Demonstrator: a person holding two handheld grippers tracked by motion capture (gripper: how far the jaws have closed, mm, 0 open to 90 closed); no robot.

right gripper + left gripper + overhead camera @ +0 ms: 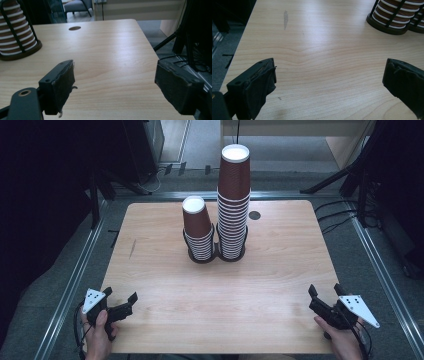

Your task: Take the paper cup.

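Note:
Two stacks of upside-down brown paper cups stand in black wire holders at the middle of the wooden table [165, 285]. The short stack [198, 230] is on the left, the tall stack [233, 205] on the right. My left gripper [120, 302] rests at the near left corner, open, nothing between its jaws; its own view [329, 75] shows bare wood and the holder bases [387, 21] far off. My right gripper [325, 295] sits at the near right corner, open and empty [115, 80], with a cup holder [17, 37] at its far left.
A round cable hole [255, 215] lies in the tabletop behind the tall stack. A dark scuff [132, 249] marks the wood at the left. Metal rails [75, 275] run along both table sides, with black stands and cables [350, 180] on the floor at the back right.

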